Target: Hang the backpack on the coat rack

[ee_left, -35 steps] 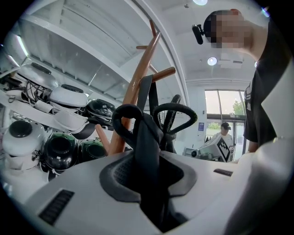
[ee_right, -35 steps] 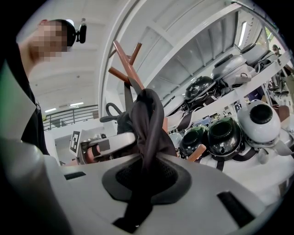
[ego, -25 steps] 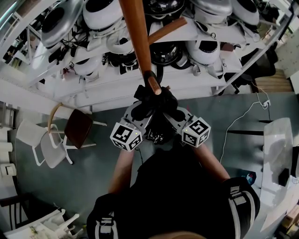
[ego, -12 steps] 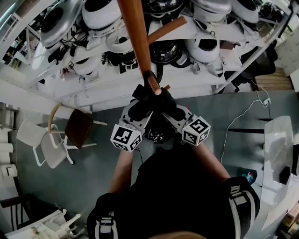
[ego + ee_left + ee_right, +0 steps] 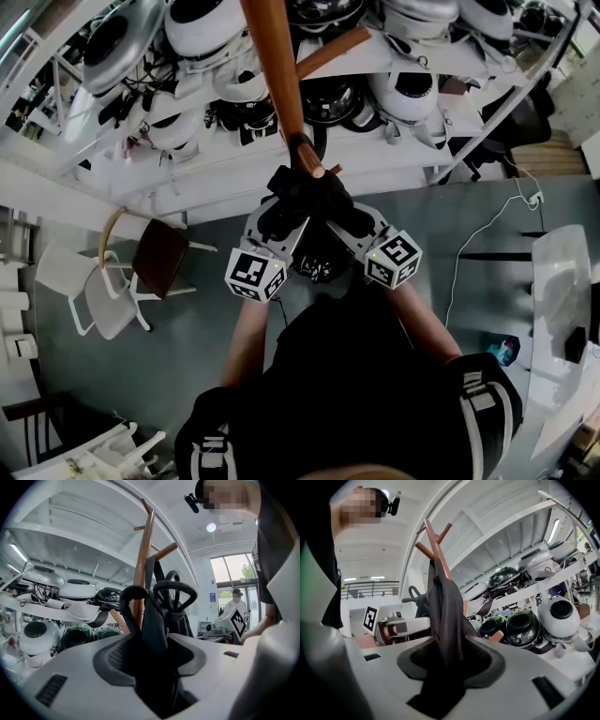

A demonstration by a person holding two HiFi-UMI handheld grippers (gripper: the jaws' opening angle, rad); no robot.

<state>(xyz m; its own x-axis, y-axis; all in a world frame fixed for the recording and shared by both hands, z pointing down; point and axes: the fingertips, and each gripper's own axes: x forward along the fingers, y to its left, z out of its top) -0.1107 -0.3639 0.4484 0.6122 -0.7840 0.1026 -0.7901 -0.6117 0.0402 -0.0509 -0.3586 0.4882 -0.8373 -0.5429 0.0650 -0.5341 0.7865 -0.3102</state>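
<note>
Both are letting go now - the left gripper (image 5: 154, 656) and right gripper (image 5: 446, 665) are opening, pinched tight a second ago, straps (image 5: 154, 616) loose between the jaws. Hands side by side, pointing level. Just ahead the backpack (image 5: 305, 199) hangs on the rack (image 5: 275, 66) - looks hung.

Black backpack (image 5: 309, 202), brown coat rack (image 5: 277, 66)

The coat rack (image 5: 275, 75) stands straight ahead of you, its pole in front of the shelves (image 5: 234, 161), which carry rows of round units (image 5: 202, 23). The backpack (image 5: 305, 202) hangs against the pole, between it and you (its strap (image 5: 302, 148) loops up at the pole). On the floor (image 5: 187, 356), a chair (image 5: 157, 258) stands left, a bench (image 5: 558, 281) far right.
</note>
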